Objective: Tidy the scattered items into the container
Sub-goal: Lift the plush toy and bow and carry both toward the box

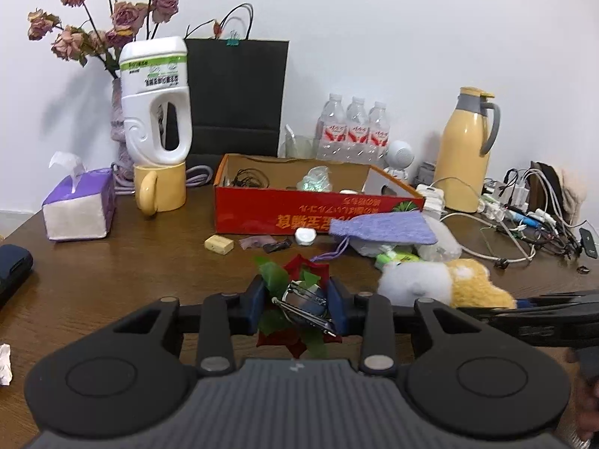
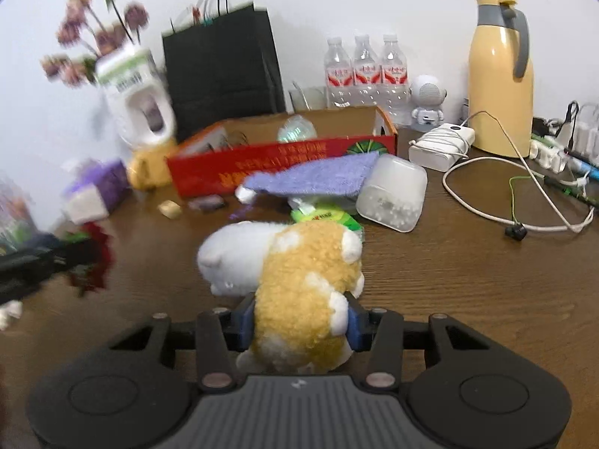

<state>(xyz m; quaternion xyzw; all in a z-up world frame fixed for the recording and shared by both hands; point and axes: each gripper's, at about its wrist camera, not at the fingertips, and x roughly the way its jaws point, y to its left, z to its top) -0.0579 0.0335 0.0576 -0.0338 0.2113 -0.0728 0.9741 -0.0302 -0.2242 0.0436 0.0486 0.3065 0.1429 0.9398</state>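
Note:
My left gripper [image 1: 297, 303] is shut on a red and green artificial flower [image 1: 299, 271] with a metal clip [image 1: 307, 301] between the blue pads. My right gripper [image 2: 301, 321] is shut on a yellow and white plush toy [image 2: 299, 280] that rests on the table; the same plush toy [image 1: 430, 284] shows to the right of the left gripper. The red cardboard box [image 1: 299, 209] stands open behind them, with a few small items inside. In front of the box [image 2: 262, 166] lie a purple knitted pouch [image 2: 318, 176], a green packet [image 2: 325, 219] and a frosted tub [image 2: 393, 194].
A yellow block [image 1: 219, 244], a white round case [image 1: 305, 235] and dark scraps lie before the box. A tissue box [image 1: 78, 205], yellow mug [image 1: 161, 187] with a white bottle, a black bag [image 1: 236, 93], water bottles [image 1: 352, 131], a thermos [image 1: 464, 149] and cables [image 1: 524, 217] ring the table.

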